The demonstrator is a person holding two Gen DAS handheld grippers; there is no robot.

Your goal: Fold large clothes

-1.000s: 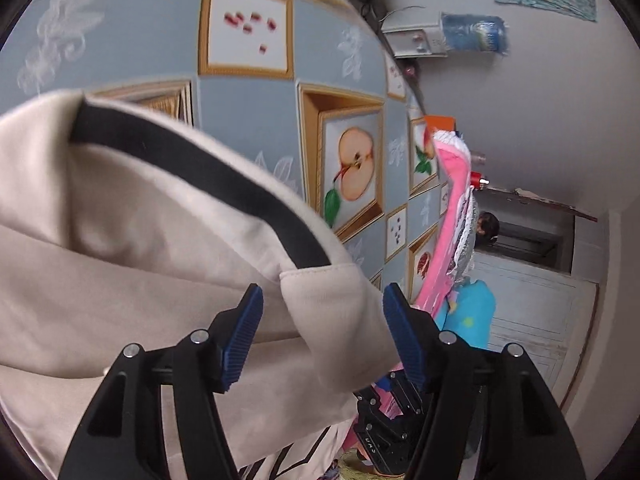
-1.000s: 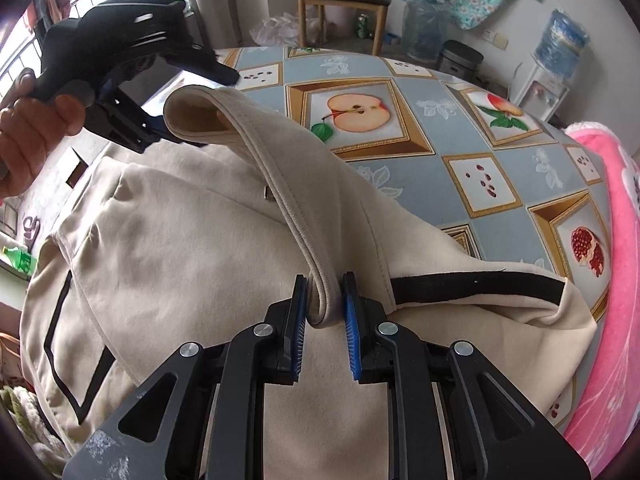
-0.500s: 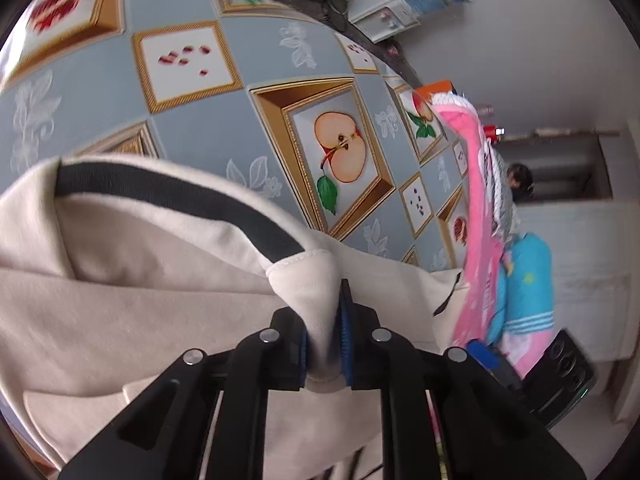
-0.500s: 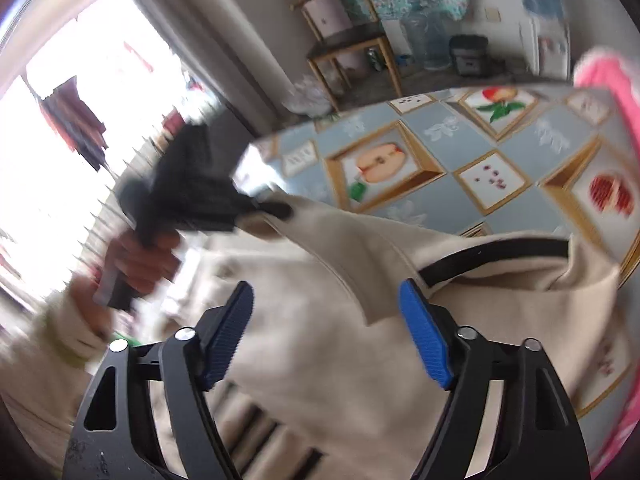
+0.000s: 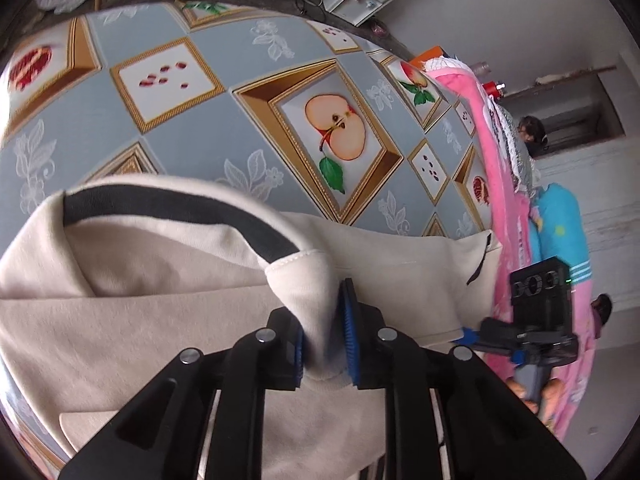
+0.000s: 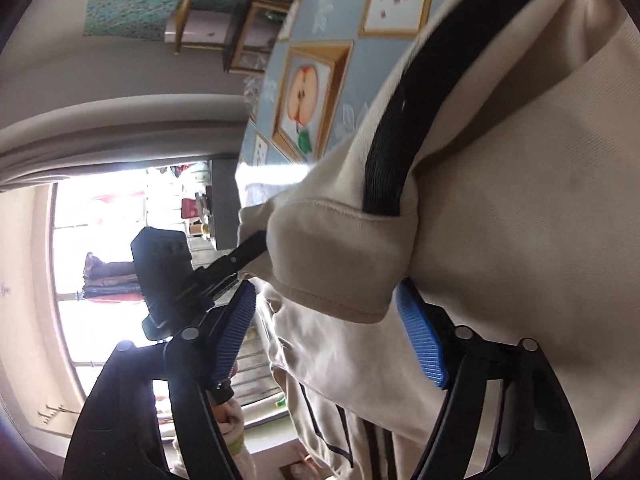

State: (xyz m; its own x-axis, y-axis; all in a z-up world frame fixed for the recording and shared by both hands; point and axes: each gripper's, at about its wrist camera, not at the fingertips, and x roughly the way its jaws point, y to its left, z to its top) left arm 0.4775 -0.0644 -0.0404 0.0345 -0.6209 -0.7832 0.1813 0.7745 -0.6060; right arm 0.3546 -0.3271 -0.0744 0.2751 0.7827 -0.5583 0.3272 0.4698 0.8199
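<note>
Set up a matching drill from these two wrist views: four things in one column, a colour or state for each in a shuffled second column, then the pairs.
Column one:
1. left gripper
2. right gripper
3. band on the garment
4. fabric at the table's edge

Column two:
A. pink
B. black
C. clamped on a fold of the cream garment
D. jaws apart, closing in, cuff between them unpinched

Pairs: 1-C, 2-D, 3-B, 4-A

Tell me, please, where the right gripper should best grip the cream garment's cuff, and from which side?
Probably the stitched hem of the cream garment's cuff, approached end-on: it hangs between the right gripper's open pads, untouched.
</note>
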